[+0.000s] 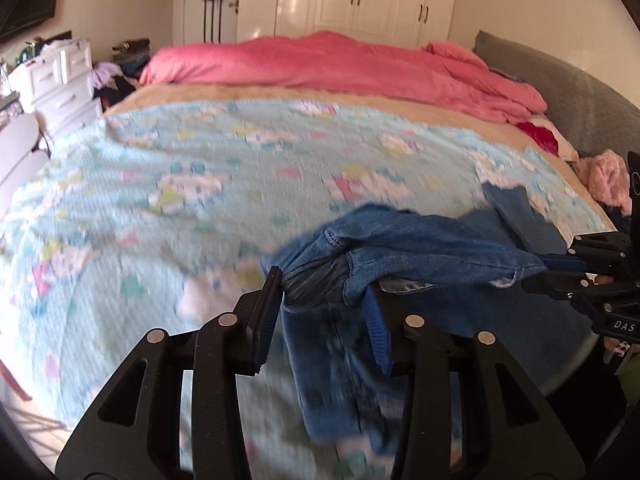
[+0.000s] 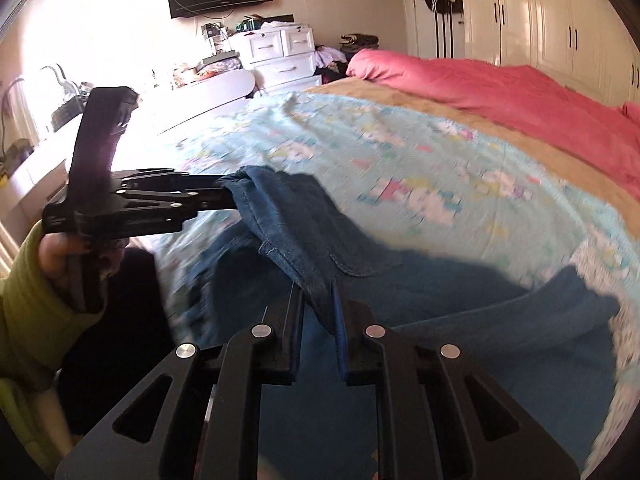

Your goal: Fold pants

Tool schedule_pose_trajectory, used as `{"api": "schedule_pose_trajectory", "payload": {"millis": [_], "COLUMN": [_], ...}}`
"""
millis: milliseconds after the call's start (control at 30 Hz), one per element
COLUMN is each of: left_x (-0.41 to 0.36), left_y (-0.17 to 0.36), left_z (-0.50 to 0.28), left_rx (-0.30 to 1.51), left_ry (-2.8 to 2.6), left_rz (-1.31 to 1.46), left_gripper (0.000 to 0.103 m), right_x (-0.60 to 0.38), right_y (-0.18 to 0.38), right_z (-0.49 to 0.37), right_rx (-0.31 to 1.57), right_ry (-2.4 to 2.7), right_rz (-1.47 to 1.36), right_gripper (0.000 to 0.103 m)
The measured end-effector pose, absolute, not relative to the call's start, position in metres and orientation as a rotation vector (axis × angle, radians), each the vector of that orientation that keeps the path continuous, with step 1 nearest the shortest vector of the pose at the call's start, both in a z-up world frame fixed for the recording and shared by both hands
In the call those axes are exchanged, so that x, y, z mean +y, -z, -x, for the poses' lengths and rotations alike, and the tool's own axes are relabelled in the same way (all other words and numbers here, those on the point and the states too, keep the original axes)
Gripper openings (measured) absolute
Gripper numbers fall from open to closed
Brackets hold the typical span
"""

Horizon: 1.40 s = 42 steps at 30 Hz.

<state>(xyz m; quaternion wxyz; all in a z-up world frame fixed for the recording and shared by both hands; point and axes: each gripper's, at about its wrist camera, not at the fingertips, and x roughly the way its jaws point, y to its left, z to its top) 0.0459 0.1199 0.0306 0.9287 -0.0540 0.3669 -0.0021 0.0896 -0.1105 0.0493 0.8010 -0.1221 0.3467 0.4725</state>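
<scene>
Both grippers clamped on the jeans point(image 1: 400, 248), lower middle of frame over the blue bedspread point(image 1: 200, 168): left gripper point(image 1: 320, 300) w/ bunched waistband, right gripper point(image 2: 318, 320) on an edge. Imo keep tension even, lay flat b4 folding.

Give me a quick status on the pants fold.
Left gripper and right gripper both clamped on the jeans. Jeans bunched, lifted off the blue blanket, not folded. Nothing in the way.
</scene>
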Motion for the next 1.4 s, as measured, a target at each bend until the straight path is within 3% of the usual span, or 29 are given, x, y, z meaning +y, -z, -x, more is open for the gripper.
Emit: {"api": "schedule_pose_trajectory", "payload": {"millis": [533,1033,1233,1300,1400], "left_x": [0.112,0.092,0.074,0.074,0.078], "left_y": [-0.006,-0.048,-0.006,-0.001,-0.001], "left_z": [0.001,0.0,-0.026,-0.022,-0.019], "left_rx": [0.905,0.807,0.939,0.926,0.915], "left_ry": [-0.003,0.038,0.032,0.029,0.038], "left_rz": [0.099,0.156,0.096,0.078,0.088], "left_gripper": [0.034,0.036,0.036,0.036,0.036], "right_x": [-0.108,-0.107,-0.109,-0.115,-0.127], "right_y": [-0.016,0.001,0.013,0.004,-0.016], "right_z": [-0.018,-0.01,-0.015,-0.015,-0.014], "right_rx": [0.824,0.861,0.953,0.953,0.9], "right_ry": [-1.05,-1.062,-1.062,-1.087,-1.098], "right_rz": [0.38,0.397,0.381,0.344,0.285], "right_gripper": [0.013,0.013,0.022,0.03,0.049]}}
